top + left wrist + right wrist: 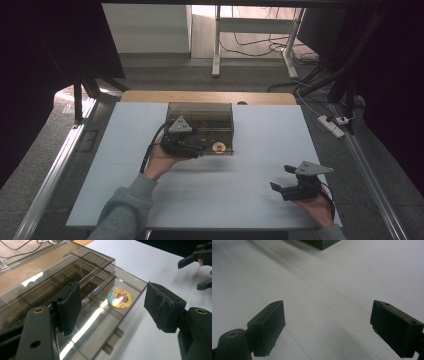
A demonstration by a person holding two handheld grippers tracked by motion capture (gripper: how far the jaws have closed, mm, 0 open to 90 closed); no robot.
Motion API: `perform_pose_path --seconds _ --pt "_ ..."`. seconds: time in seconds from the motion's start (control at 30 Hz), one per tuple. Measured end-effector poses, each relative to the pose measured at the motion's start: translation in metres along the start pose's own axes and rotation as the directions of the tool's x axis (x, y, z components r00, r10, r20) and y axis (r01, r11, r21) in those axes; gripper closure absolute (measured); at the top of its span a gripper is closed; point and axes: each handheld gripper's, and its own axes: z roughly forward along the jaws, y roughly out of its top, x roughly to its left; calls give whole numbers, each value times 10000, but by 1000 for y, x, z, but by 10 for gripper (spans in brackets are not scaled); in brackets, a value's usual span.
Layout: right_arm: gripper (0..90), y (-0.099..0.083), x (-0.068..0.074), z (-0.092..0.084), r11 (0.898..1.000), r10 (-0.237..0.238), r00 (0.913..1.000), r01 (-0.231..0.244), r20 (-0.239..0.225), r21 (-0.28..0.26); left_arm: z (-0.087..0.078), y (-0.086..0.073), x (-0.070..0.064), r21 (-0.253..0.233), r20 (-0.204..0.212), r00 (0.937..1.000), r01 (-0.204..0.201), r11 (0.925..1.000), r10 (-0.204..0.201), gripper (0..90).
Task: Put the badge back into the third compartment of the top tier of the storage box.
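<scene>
Jaws of the left gripper (112, 307) stand spread with nothing pinched between them; in the left gripper view they straddle the near right corner of a smoky clear organizer box (75, 287), one pad over its lid, the other out over bare counter (155, 262). A round colourful sticker (120, 298) sits on the box lid between the two pads, near the box's right edge. Two small hinge knuckles (112, 341) show along the box's front edge at the bottom centre of that view.

In the high view the box (205, 120) lies at the centre of the frame, toward the far half of the white counter (260, 190), with the left gripper (182, 142) over its near left corner and the left hand (161, 161) just below it. Wide open counter surrounds the box to the left, right and front.

Jaws of the right gripper (282, 177) are also spread and hold nothing. It rests at the lower right of the high view, close to the counter's near edge and well apart from the box. In the right gripper view its jaws (327, 325) frame bare counter, with a dark box corner (319, 243) at the top edge.
</scene>
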Motion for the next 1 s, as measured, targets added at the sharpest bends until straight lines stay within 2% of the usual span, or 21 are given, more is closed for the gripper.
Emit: perform_pose_path --seconds 0.17,0.33,0.6,1.0 --pt "122 0 0 0 10000 16 10000 -16 -13 -51 -15 -11 0 65 -324 9995 -48 10000 50 306" --pt "122 0 1 1 10000 8 10000 -8 7 -45 -27 -17 0 -71 -552 9985 28 10000 -32 303" --pt "123 0 0 1 10000 10 10000 -10 -16 -39 -39 -32 1 -119 -924 9957 -33 9999 22 300" --pt "123 0 1 0 10000 17 10000 -17 20 -65 -61 -58 2 -137 -1261 9919 134 9998 -150 294"
